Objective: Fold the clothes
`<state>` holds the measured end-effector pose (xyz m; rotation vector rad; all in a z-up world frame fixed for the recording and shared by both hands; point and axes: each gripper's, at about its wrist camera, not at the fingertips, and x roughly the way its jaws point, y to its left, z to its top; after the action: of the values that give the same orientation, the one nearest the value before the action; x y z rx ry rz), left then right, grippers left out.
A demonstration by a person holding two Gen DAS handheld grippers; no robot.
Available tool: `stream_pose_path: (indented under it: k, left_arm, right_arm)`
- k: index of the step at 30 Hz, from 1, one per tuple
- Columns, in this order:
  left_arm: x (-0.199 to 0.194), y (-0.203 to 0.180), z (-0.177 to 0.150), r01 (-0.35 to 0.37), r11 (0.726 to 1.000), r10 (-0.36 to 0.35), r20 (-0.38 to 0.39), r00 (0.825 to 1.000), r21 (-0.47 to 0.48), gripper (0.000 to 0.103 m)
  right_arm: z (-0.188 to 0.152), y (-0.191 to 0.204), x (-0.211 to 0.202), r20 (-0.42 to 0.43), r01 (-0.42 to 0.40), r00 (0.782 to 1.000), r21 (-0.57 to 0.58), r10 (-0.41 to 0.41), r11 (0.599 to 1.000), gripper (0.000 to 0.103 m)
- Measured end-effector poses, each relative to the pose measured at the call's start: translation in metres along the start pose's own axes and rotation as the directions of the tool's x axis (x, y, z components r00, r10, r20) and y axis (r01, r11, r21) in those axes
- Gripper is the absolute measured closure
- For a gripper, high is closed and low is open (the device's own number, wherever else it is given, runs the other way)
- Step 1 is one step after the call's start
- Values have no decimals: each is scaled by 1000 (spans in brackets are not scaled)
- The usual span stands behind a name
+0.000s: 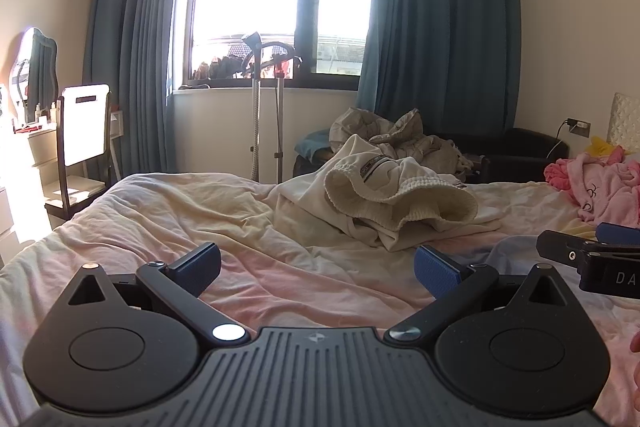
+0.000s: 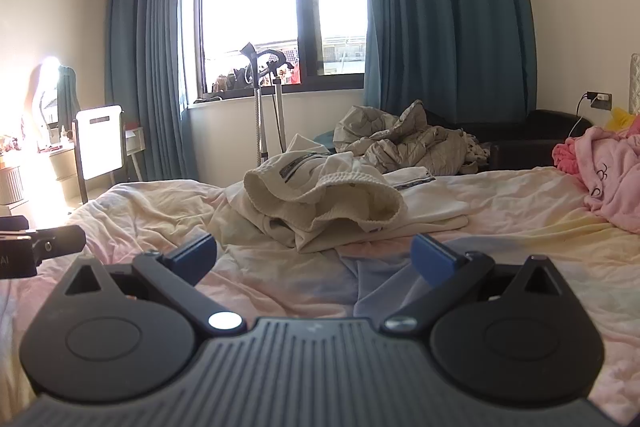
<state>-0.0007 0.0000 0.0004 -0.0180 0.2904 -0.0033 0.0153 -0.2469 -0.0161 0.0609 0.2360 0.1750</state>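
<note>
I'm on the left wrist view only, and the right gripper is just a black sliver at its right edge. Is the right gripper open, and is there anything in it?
Observer: The right gripper is open wide with nothing between its fingers. It points at the cream clothes pile and isn't touching it.
Operator: What's on the pile's far right side? It's mostly hidden for me.
Observer: A flat white garment lies there, partly under the pile, with a dark striped band along its far edge.
</note>
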Motion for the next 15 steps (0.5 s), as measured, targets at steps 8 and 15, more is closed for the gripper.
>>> stream_pose_path:
  k: [8,15]
  left_arm:
    - [-3,0,1,2,1000,-2,-3,1000,4,0]
    - [0,2,4,5,1000,-5,-7,1000,4,0]
  right_arm:
    - [-2,2,0,1,1,1000,-5,-1,1000,0]
    - [0,0,1,-2,-3,1000,-3,3,1000,0]
